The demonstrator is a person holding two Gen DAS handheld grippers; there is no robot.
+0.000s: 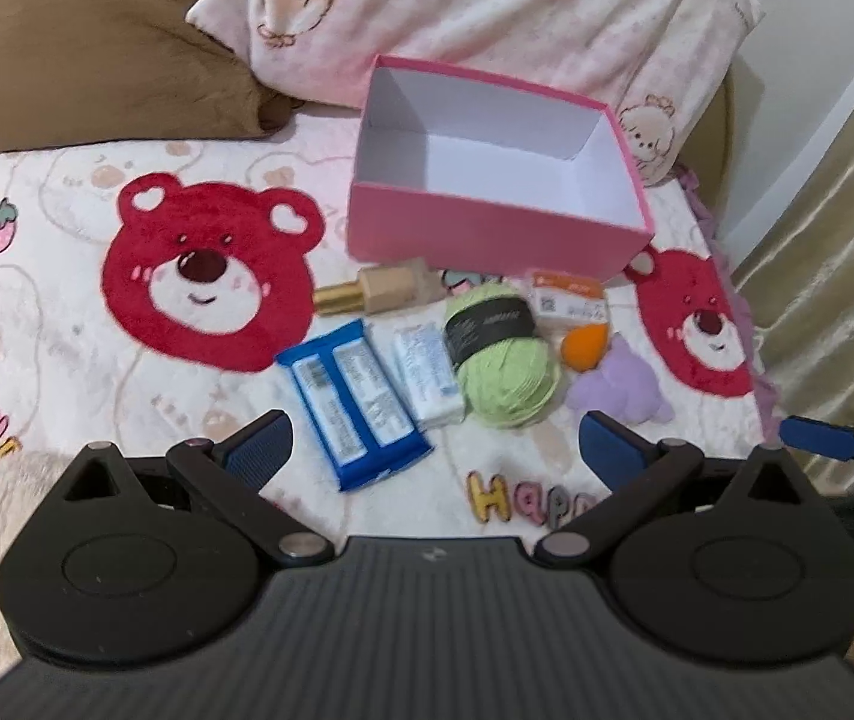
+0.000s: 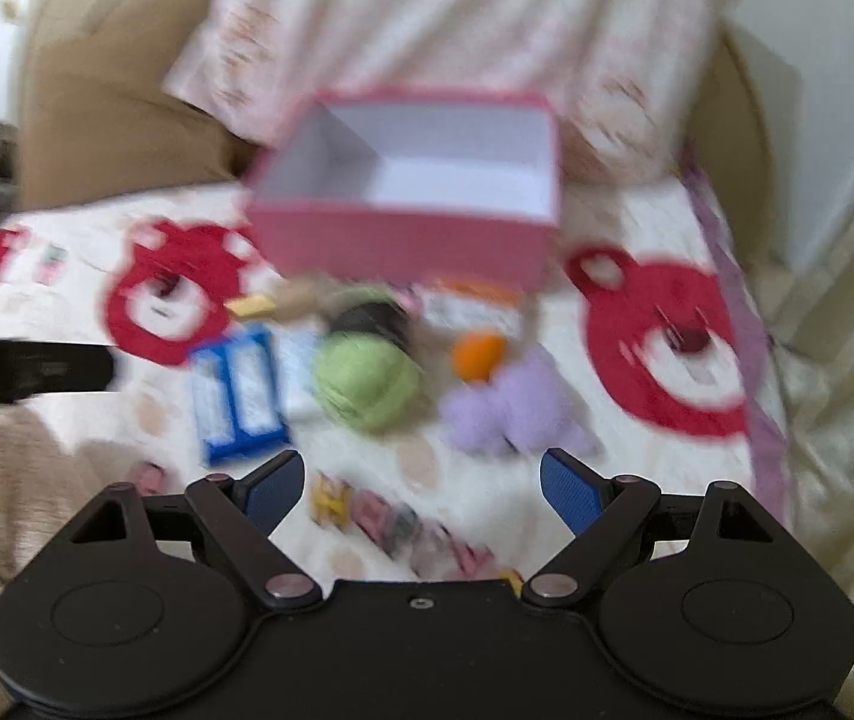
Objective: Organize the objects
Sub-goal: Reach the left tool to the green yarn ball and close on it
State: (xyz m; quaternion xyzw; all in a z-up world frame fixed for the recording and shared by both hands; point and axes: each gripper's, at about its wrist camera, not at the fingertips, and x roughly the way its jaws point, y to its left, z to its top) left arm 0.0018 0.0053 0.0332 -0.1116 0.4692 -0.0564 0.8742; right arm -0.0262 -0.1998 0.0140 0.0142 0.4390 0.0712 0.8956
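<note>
The pink box [image 1: 496, 228], open-topped cardboard with a white inside, sits at upper centre of the left wrist view on a fleecy bear-print blanket [image 1: 66, 360], its back edge against a pale printed pillow [image 1: 487, 6]. Just below it lie the loose things: a ball of green yarn [image 1: 502, 360] with a dark paper band, a glossy blue packet [image 1: 351, 402], a white packet [image 1: 427, 375] touching it, a gold-capped bottle [image 1: 372, 291] on its side, an orange sponge [image 1: 586, 345] under its card label, and a fuzzy purple toy [image 1: 622, 384]. The left gripper [image 1: 436, 450] hovers low in the frame over the packets, jaws wide and empty. The right gripper [image 2: 420, 489] is likewise spread wide with nothing between its ribbed blue pads [image 2: 571, 495]. The right wrist view is heavily blurred, so labels and small items there cannot be read.
</note>
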